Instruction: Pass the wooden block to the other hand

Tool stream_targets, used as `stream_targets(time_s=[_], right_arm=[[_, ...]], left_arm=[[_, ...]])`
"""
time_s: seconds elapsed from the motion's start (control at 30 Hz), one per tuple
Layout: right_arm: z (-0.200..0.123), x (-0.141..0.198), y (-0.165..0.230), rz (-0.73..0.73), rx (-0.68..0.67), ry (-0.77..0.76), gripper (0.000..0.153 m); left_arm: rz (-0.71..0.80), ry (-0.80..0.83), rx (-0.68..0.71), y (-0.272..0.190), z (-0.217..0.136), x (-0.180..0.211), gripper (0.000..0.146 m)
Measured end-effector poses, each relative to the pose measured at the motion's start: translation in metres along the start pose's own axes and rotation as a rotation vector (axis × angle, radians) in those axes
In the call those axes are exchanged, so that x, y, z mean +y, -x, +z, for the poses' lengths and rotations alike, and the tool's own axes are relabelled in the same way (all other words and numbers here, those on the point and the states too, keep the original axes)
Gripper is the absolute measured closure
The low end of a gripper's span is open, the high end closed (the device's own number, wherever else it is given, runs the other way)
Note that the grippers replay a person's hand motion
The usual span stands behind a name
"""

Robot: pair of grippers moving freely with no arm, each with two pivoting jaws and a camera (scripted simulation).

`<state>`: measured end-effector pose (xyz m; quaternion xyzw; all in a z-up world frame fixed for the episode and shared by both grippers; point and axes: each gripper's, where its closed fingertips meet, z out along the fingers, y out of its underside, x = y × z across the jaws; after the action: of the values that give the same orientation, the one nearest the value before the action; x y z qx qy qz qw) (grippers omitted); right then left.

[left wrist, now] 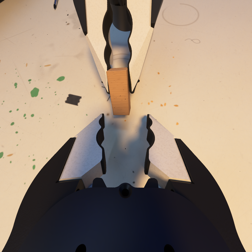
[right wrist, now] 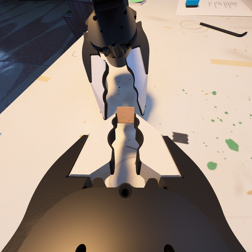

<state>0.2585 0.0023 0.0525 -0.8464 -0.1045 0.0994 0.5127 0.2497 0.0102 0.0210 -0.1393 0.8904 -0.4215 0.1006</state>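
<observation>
The wooden block (left wrist: 119, 91) is a light brown oblong held above the table. My right gripper (left wrist: 120, 92) is shut on its far half, facing my left gripper. The block's free end points at my left gripper (left wrist: 125, 115), which is open and empty; that end lies just ahead of the fingertips (left wrist: 102, 117), in line with the gap. In the right wrist view the block's square end (right wrist: 125, 115) shows between the tips of my right gripper (right wrist: 125, 114). The open left gripper (right wrist: 123, 115) stands just beyond it, one finger either side.
The cream table (left wrist: 204, 136) has green and orange paint spots and a black tape patch (left wrist: 73, 99). A pen (left wrist: 55, 4) lies far left. A hex key (right wrist: 223, 30), a paper sheet (right wrist: 212, 10) and a blue eraser (right wrist: 192, 2) lie far right. The table edge (right wrist: 40, 84) runs along the left.
</observation>
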Motion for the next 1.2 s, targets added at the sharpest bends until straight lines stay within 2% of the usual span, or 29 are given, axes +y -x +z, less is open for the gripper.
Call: stream_targets(time_s=[0.23,0.5,0.73,0.97,1.2], right_arm=[[-0.003,0.001,-0.002,0.019,0.013,0.006,0.129],[0.000,0.000,-0.001,0.020,0.000,-0.010,0.129],[0.001,-0.001,-0.002,0.051,0.002,-0.038,0.129],[0.002,-0.002,-0.004,0.069,0.031,-0.040,0.129],[0.003,-0.002,-0.003,0.090,0.023,-0.042,0.129]], left_arm=[[0.000,0.003,-0.007,0.002,0.000,0.000,0.091],[-0.084,-0.026,0.001,0.006,-0.007,-0.003,0.105],[-0.149,-0.068,0.015,0.007,-0.010,-0.012,0.104],[-0.125,-0.015,-0.072,0.010,-0.003,-0.014,0.108],[-0.109,0.001,-0.065,0.007,-0.002,-0.014,0.109]])
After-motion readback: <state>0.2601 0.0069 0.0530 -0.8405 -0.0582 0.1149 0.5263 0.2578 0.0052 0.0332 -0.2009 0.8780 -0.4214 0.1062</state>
